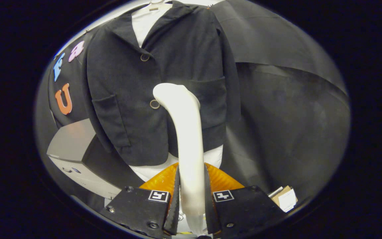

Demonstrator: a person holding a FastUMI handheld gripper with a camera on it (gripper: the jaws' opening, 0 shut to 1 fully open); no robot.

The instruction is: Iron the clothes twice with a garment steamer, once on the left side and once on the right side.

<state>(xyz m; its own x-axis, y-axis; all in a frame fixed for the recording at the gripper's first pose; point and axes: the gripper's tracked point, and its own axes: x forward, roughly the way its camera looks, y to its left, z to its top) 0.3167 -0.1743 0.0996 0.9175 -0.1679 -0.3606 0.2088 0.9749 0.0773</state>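
One black cloth wall (277, 109) takes most of the room I see, hanging in loose folds behind everything. In front of it hangs the jacket (128, 86), dark, with a white shirt (143, 23) under the collar and below the hem. The jacket has two ring buttons (155, 104) down the middle and a pocket on each side. At the left stands a grey box (75, 146) with a slanted top. An orange part (222, 179) sits low, just beyond the fingers. Some cardboard and paper (285, 197) lie at the right on the floor. My gripper (191, 202) is closed on the steamer (184, 132), both fingers pressing its white handle. The steamer's curved head reaches the jacket front, just right of the lower button.
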